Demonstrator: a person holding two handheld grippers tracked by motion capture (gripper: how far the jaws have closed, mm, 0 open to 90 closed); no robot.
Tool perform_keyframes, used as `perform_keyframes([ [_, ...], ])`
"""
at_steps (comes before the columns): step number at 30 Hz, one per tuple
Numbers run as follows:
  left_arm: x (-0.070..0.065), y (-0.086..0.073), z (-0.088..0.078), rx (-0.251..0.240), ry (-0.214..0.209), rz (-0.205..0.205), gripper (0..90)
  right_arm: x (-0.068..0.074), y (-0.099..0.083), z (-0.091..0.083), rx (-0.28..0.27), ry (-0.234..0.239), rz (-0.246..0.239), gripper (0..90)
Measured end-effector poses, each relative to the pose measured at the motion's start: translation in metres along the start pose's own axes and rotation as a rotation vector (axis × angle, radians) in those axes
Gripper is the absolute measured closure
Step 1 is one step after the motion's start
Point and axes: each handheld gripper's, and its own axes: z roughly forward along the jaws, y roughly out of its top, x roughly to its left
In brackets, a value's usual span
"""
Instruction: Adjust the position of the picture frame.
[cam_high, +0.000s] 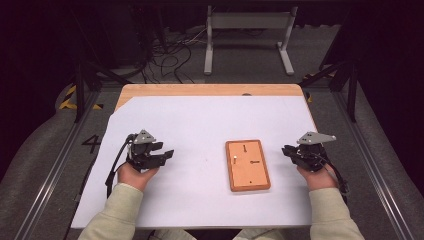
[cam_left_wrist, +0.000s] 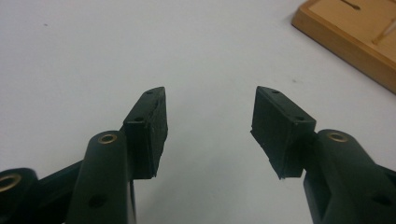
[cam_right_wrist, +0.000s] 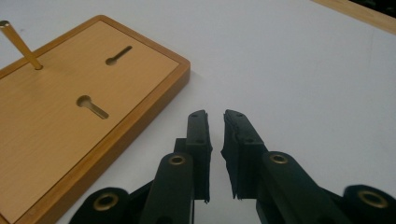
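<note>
A wooden board (cam_high: 247, 165) with keyhole slots lies on the white sheet, right of centre. From its surface a thin brass pin (cam_right_wrist: 18, 44) stands up at a tilt. My left gripper (cam_high: 165, 150) rests at the left of the sheet, well apart from the board, pointing right. In the left gripper view its jaws (cam_left_wrist: 210, 93) stand wide open over bare sheet, with a corner of the board (cam_left_wrist: 355, 32) at the upper right. Just right of the board sits my right gripper (cam_high: 286, 149). Its jaws (cam_right_wrist: 215, 114) are drawn close, with a narrow empty gap between the pads.
The white sheet (cam_high: 200, 120) covers most of a wooden table (cam_high: 210, 90), whose far edge shows bare. Beyond the table are a grey metal stand (cam_high: 247, 30) and loose cables (cam_high: 170, 55) on the floor. Dark rails run along both sides.
</note>
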Motion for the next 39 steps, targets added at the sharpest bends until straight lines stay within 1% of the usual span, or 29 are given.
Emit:
perform_keyframes([
  [1,0.0,-0.001,0.0,0.005,-0.003,0.0,44.8,0.002,0.002,-0.001,0.0,0.0,-0.009,80.5],
  [2,0.0,-0.001,-0.001,0.007,-0.008,-0.006,44.8,0.007,0.005,-0.002,0.008,-0.006,-0.049,81.6],
  [3,0.0,-0.001,-0.002,0.004,-0.013,-0.004,45.1,0.009,0.006,-0.003,0.01,-0.008,-0.063,82.6],
  [4,0.0,-0.001,-0.002,0.004,-0.013,-0.004,45.3,0.009,0.006,-0.003,0.01,-0.008,-0.063,82.6],
  [5,0.0,0.001,-0.002,0.004,-0.012,0.008,45.3,0.012,0.007,-0.004,0.015,-0.015,-0.083,83.7],
  [6,-0.001,0.001,-0.002,0.004,-0.018,0.002,45.4,0.015,0.008,-0.006,0.014,-0.024,-0.104,85.2],
  [7,-0.001,0.001,-0.002,0.004,-0.018,0.002,45.4,0.015,0.008,-0.006,0.014,-0.024,-0.104,85.2],
  [8,-0.002,0.002,-0.002,0.007,-0.015,0.016,45.4,0.017,0.009,-0.008,0.016,-0.023,-0.117,86.6],
  [9,-0.004,0.003,-0.002,0.012,-0.014,0.017,45.4,0.019,0.011,-0.01,0.018,-0.016,-0.123,88.2],
  [13,-0.006,0.006,-0.004,0.02,-0.019,0.026,45.1,0.023,0.014,-0.015,0.025,-0.004,-0.139,89.9],
  [15,-0.007,0.007,-0.004,0.022,-0.019,0.024,44.7,0.025,0.016,-0.017,0.035,0.007,-0.146,90.0],
  [16,-0.008,0.008,-0.004,0.028,-0.021,0.032,44.5,0.026,0.017,-0.019,0.039,0.017,-0.15,90.0],
  [18,-0.009,0.008,-0.004,0.027,-0.019,0.039,44.2,0.026,0.017,-0.02,0.038,0.02,-0.153,90.0],
  [20,-0.01,0.008,-0.004,0.028,-0.022,0.038,43.7,0.03,0.02,-0.023,0.026,0.04,-0.173,90.0],
  [21,-0.01,0.008,-0.004,0.03,-0.023,0.04,43.6,0.031,0.021,-0.024,0.029,0.045,-0.176,90.0],
  [22,-0.009,0.008,-0.004,0.03,-0.021,0.046,43.6,0.033,0.022,-0.025,0.035,0.057,-0.174,90.0],
  [23,-0.009,0.008,-0.004,0.032,-0.026,0.04,43.6,0.034,0.023,-0.025,0.044,0.072,-0.177,90.0],
  [24,-0.009,0.008,-0.004,0.031,-0.023,0.045,43.6,0.036,0.023,-0.024,0.064,0.085,-0.186,90.0],
  [26,-0.009,0.009,-0.004,0.033,-0.03,0.04,43.6,0.037,0.024,-0.024,0.074,0.089,-0.192,90.0],
  [28,-0.01,0.009,-0.004,0.03,-0.031,0.048,43.6,0.041,0.025,-0.022,0.098,0.116,-0.201,90.0],
  [29,-0.011,0.009,-0.004,0.032,-0.033,0.039,43.6,0.042,0.025,-0.022,0.107,0.123,-0.209,90.0],
  [32,-0.011,0.009,-0.004,0.034,-0.035,0.042,43.4,0.047,0.027,-0.021,0.129,0.146,-0.213,90.0],
  [33,-0.011,0.01,-0.004,0.041,-0.037,0.051,43.4,0.049,0.027,-0.02,0.135,0.154,-0.223,90.0],
  [34,-0.011,0.01,-0.004,0.042,-0.039,0.05,43.4,0.05,0.027,-0.02,0.142,0.161,-0.225,90.0],
  [35,-0.011,0.01,-0.004,0.042,-0.039,0.05,43.4,0.05,0.027,-0.02,0.142,0.161,-0.225,90.0],
  [39,-0.011,0.01,-0.003,0.05,-0.044,0.046,43.7,0.051,0.025,-0.015,0.191,0.151,-0.218,90.0],
])
